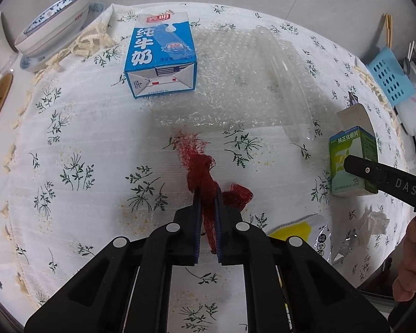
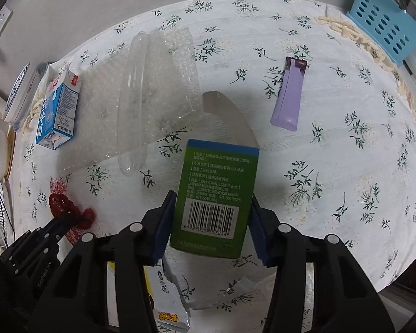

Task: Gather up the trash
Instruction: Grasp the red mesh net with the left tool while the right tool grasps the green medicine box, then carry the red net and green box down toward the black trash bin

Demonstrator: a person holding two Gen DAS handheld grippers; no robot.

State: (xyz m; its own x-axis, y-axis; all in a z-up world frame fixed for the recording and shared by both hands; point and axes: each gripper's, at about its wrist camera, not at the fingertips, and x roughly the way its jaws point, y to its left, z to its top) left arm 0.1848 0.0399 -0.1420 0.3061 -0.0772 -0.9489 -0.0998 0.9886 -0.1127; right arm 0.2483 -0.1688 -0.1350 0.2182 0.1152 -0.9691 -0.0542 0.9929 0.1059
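Observation:
My left gripper (image 1: 207,194) is shut on a red mesh net (image 1: 201,163) that trails forward onto the floral tablecloth (image 1: 83,138); the net also shows in the right wrist view (image 2: 61,204). My right gripper (image 2: 210,202) is shut on a green medicine box (image 2: 217,191) with its top flap open, held between the blue pads; the box also shows in the left wrist view (image 1: 352,161). A blue milk carton (image 1: 159,55) lies at the far left. Bubble wrap (image 1: 230,83) and a clear plastic tray (image 1: 288,83) lie in the middle.
A purple wrapper (image 2: 289,94) lies at the far right. A yellow-and-white snack packet (image 2: 166,299) and crumpled clear plastic (image 1: 371,222) lie near the front edge. Bowls (image 1: 52,25) stand at the far left, a blue perforated basket (image 2: 385,19) at the far right.

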